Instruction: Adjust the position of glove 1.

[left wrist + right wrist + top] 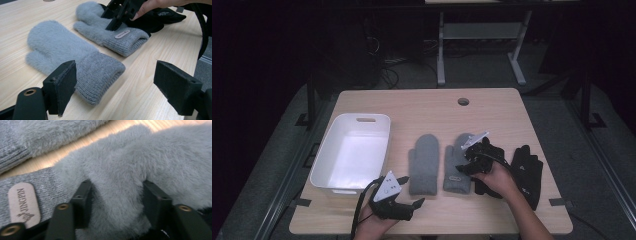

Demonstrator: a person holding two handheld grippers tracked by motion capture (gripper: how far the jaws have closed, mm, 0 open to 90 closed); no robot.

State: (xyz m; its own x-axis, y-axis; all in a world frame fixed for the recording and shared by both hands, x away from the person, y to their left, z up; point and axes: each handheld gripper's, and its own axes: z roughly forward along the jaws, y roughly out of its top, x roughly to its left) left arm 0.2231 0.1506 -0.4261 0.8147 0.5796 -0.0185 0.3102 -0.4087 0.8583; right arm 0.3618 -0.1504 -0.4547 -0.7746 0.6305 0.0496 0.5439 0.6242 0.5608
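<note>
Right gripper view: my right hand-held gripper (115,202) has its two black jaws pressed down into the fluffy grey mitten with the label (120,182), a fold of fur bulging up between them, so I read it as closing on the fabric, though the pinch does not look finished. The tan label (23,203) on the ribbed cuff sits just to the side of one jaw. In the high view this mitten lies on the desk (512,107), to the right of the other grey mitten (424,165) and just beside the pair of black gloves (524,172), one of which seems partly under my hand.

My left hand-held gripper (404,192) hovers with jaws spread wide and holds nothing, near the front edge of the desk, close to the white bin (351,152) and the cuff of the other grey mitten.

I judge the step to be the grasp itself, most likely ahead of a carry to the bin. Next I need a firm squeeze through the pile so the knit is caught, then a straight lift clear of the black gloves.
</note>
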